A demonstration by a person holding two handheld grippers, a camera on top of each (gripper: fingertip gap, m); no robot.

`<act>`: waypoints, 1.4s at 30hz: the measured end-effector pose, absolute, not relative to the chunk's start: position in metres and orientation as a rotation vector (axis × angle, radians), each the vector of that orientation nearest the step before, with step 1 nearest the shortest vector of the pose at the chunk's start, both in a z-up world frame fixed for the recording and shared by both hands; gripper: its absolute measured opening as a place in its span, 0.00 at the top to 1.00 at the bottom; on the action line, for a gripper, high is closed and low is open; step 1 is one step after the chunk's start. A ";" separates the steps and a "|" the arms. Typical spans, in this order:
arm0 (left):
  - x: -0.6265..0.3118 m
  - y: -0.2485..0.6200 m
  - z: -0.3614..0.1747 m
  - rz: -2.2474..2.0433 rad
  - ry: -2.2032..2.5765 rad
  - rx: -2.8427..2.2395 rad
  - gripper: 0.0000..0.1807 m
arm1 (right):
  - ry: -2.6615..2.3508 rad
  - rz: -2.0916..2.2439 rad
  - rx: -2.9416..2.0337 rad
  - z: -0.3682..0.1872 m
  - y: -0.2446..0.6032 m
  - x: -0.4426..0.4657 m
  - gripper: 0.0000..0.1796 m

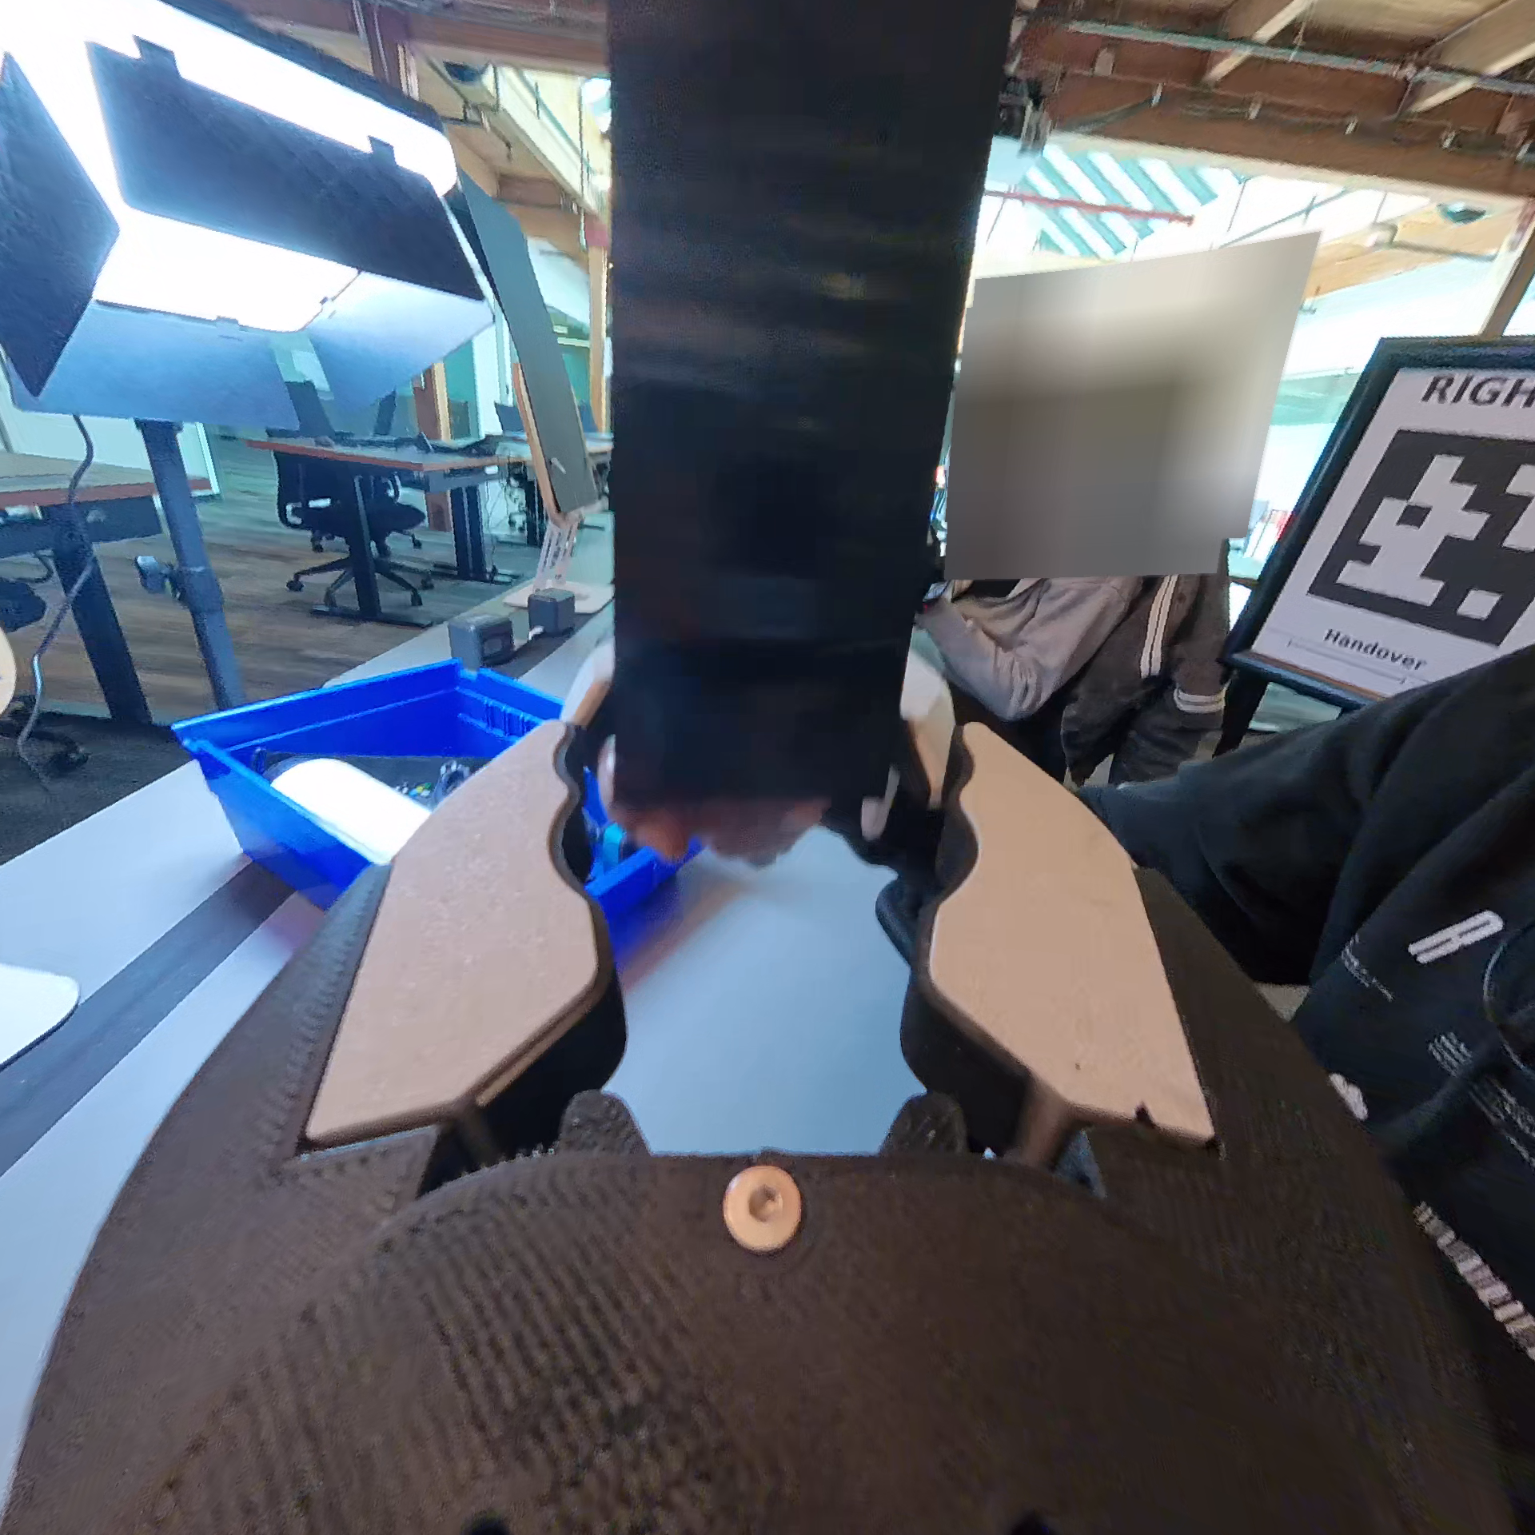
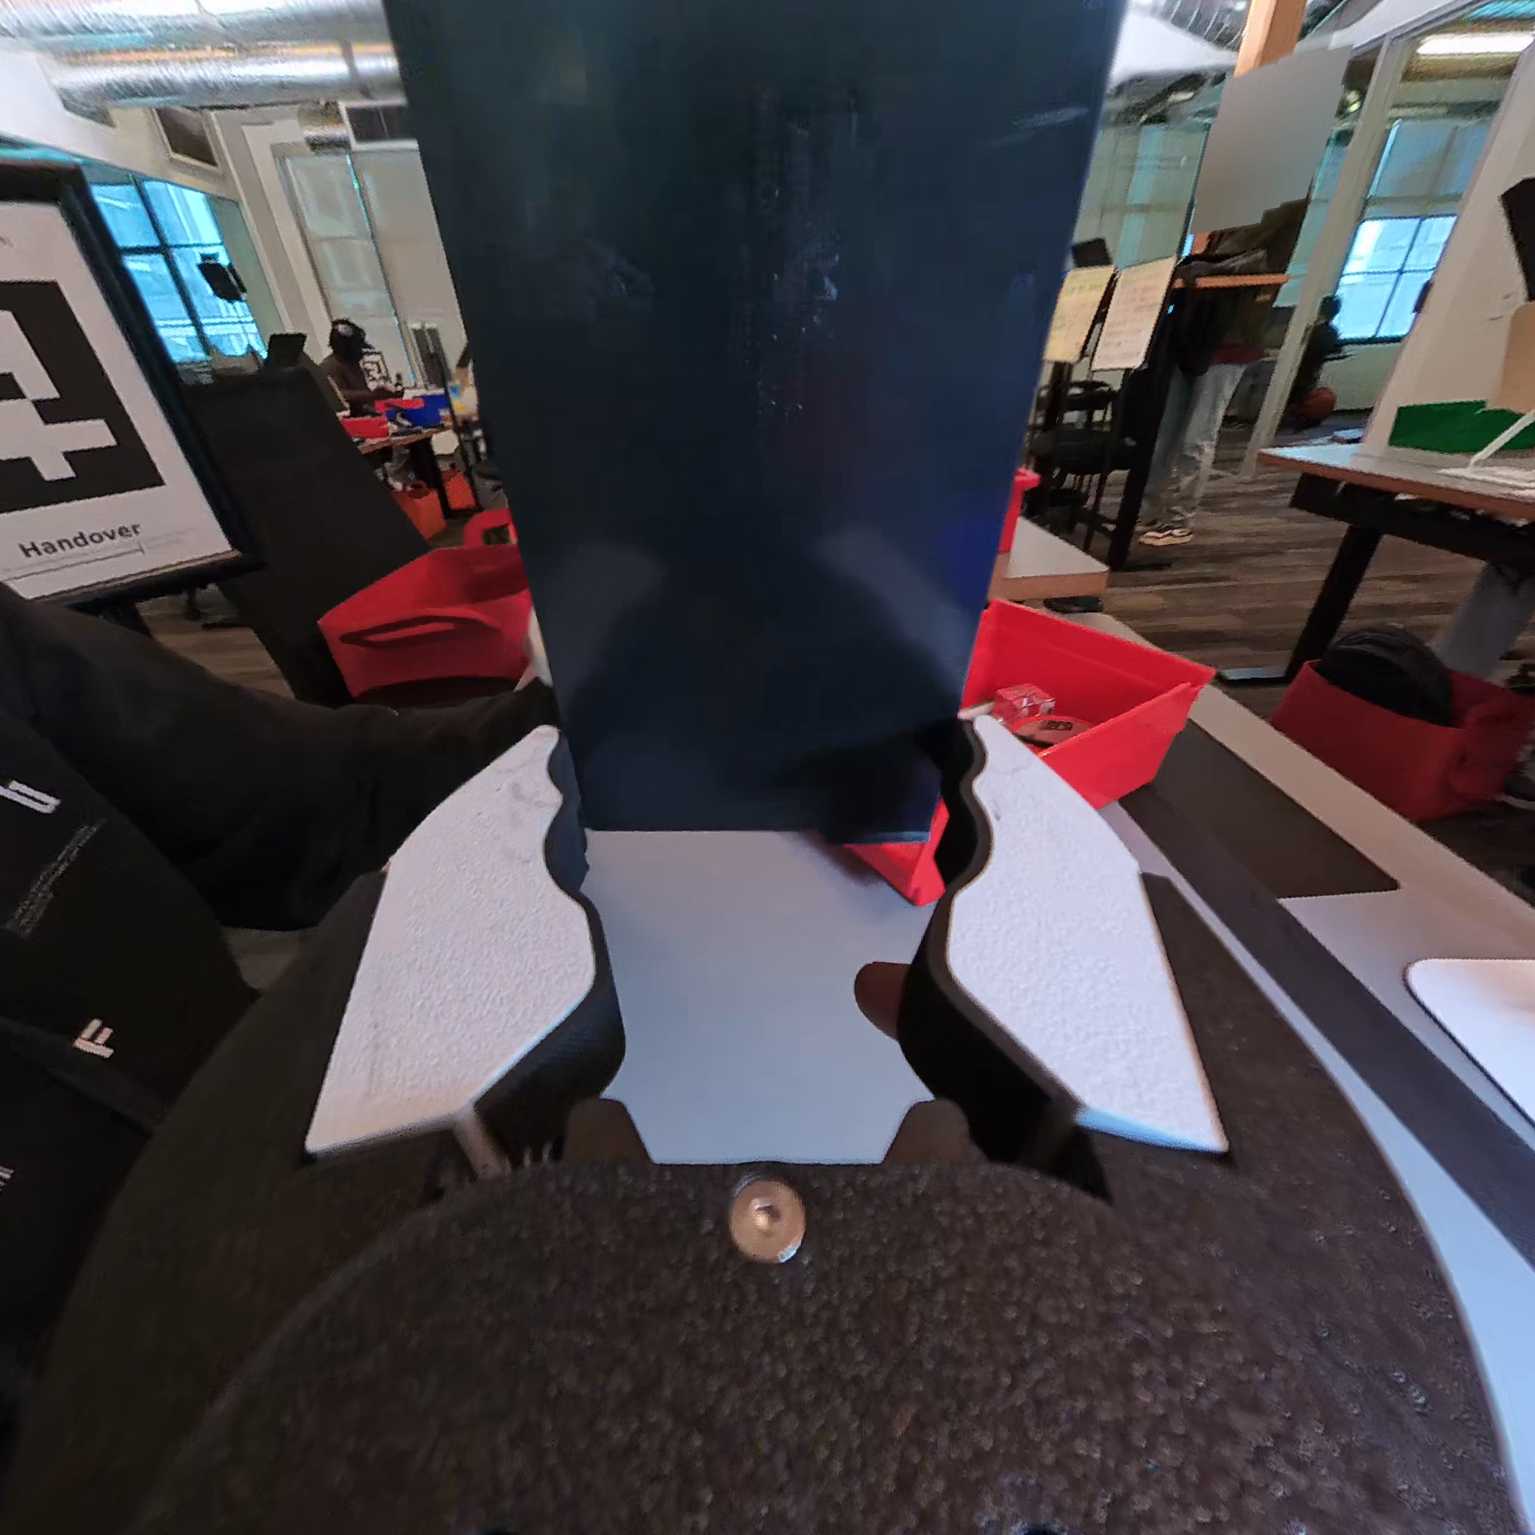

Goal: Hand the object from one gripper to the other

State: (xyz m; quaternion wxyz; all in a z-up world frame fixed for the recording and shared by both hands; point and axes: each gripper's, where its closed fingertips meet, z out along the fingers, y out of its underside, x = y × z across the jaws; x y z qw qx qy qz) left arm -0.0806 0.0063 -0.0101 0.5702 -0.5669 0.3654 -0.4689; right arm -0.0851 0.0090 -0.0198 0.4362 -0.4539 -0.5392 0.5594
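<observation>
- Right gripper (image 2: 760,781), nearest the lens, pinches the dark panel (image 2: 764,415) at its bottom end; the panel rises toward 12 o'clock.
- Left gripper (image 1: 760,781) stands wide, its pads clear of the panel.
- Panel looks stiff, light and glossy, so probably slippery; grip squarely, low down.

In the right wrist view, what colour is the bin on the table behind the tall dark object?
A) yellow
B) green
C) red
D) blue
C: a red bin sits on the table past the right gripper, partly hidden by the tall dark object.
</observation>
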 end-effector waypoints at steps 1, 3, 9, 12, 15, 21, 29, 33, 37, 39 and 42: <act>-0.083 0.009 -0.016 -1.080 0.870 -1.357 0.54 | -1.325 1.392 -1.125 -0.016 0.011 -0.081 0.53; -0.078 0.013 -0.028 -1.061 0.888 -1.394 0.55 | -1.311 1.396 -1.125 -0.012 0.013 -0.078 0.53; -0.054 0.014 -0.043 -1.040 0.922 -1.411 0.56 | -1.361 1.403 -1.139 -0.021 0.005 -0.088 0.53; -0.052 0.013 -0.044 -1.035 0.930 -1.408 0.57 | -1.371 1.412 -1.151 -0.023 0.003 -0.088 0.53; -0.056 0.018 -0.042 -1.030 0.878 -1.382 0.69 | -1.367 1.456 -1.138 -0.019 -0.002 -0.088 0.53; -0.053 0.011 -0.039 -1.068 0.914 -1.382 0.61 | -1.356 1.460 -1.132 -0.018 0.000 -0.087 0.53; -0.049 0.011 -0.042 -1.103 0.903 -1.390 0.57 | -1.356 1.469 -1.170 -0.022 0.001 -0.090 0.53; -0.047 0.009 -0.038 -1.136 0.881 -1.373 0.57 | -1.337 1.446 -1.149 -0.021 0.000 -0.094 0.54; -0.045 0.005 -0.033 -1.123 0.892 -1.363 0.59 | -1.309 1.466 -1.135 -0.017 0.002 -0.093 0.54; -0.047 0.005 -0.032 -1.118 0.891 -1.356 0.59 | -1.303 1.469 -1.133 -0.016 0.002 -0.092 0.54; -0.053 0.006 -0.026 -1.125 0.869 -1.341 0.59 | -1.272 1.497 -1.113 -0.011 0.003 -0.089 0.54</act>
